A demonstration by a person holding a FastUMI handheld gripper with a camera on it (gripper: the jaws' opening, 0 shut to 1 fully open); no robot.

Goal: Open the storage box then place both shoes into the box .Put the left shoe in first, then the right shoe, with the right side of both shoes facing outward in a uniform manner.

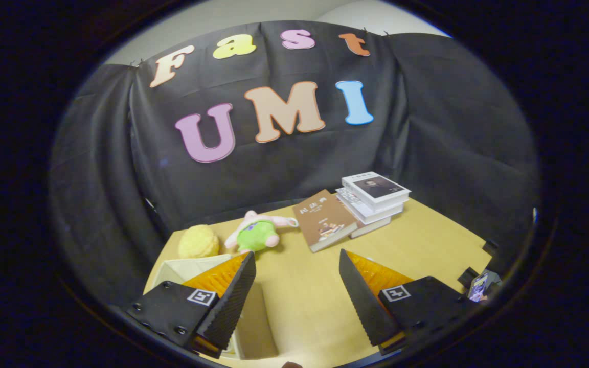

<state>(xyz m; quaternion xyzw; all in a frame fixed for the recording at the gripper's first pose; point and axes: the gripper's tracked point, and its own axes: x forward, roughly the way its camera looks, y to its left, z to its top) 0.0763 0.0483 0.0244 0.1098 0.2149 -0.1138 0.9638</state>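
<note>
My gripper [297, 258] hangs open above the yellow table [427, 235], with nothing between its two black fingers. A cream storage box [187, 266] lies below and behind the left finger [233, 291], which hides most of it; one pale side wall of the box shows between the finger and the table. I cannot tell whether its lid is open. The right finger [358, 296] is over bare table.
Beyond the fingers lie a yellow plush ball [199, 241], a pink and green plush toy [258, 232], a brown book [324, 220] and a stack of books [374, 197]. A small dark device [478, 286] sits at the table's right edge. Black cloth walls close off the back.
</note>
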